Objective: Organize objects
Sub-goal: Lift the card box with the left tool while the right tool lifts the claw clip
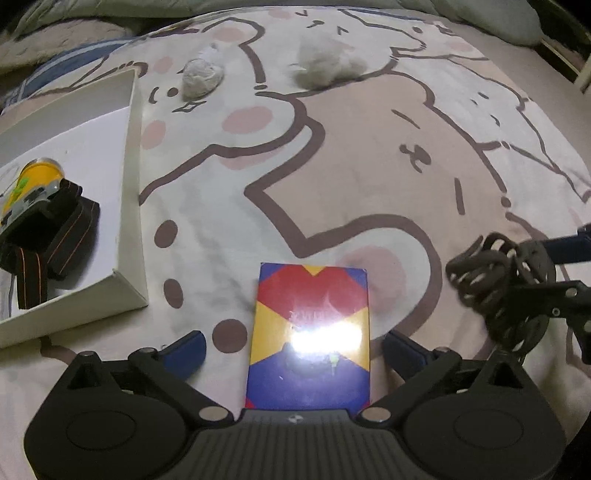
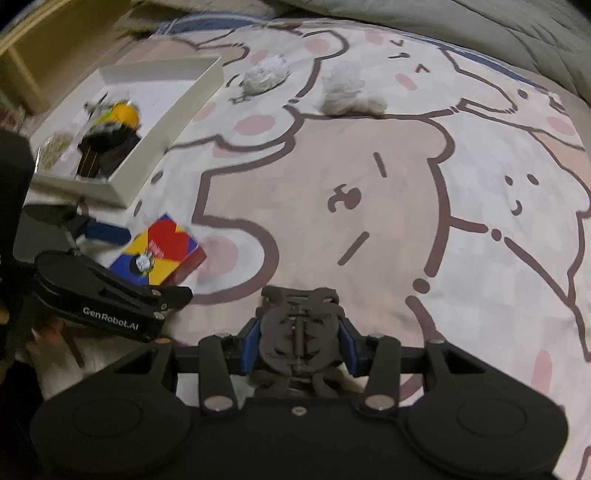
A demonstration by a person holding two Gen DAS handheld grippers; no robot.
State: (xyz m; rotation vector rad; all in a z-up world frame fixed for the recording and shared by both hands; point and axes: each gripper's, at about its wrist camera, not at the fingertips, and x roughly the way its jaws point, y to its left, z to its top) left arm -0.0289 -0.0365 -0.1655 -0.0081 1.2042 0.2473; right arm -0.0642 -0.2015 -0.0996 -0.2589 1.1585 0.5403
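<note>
A red, yellow and blue card box [image 1: 309, 334] lies flat on the bedsheet between the spread fingers of my left gripper [image 1: 291, 347], which is open around it without touching. It also shows in the right wrist view [image 2: 159, 254]. My right gripper [image 2: 299, 341] is shut on a black openwork hair claw clip [image 2: 297, 332], which also shows in the left wrist view [image 1: 498, 280] at the right. A white open box [image 1: 131, 206] stands at the left and holds a yellow tape measure [image 1: 31, 184] and a black strap [image 1: 55, 236].
Two crumpled grey-white wads [image 1: 201, 75] [image 1: 325, 64] lie on the far side of the cartoon bear bedsheet. A grey quilt [image 2: 480, 26] is bunched along the far edge. The white box shows at upper left in the right wrist view [image 2: 170, 125].
</note>
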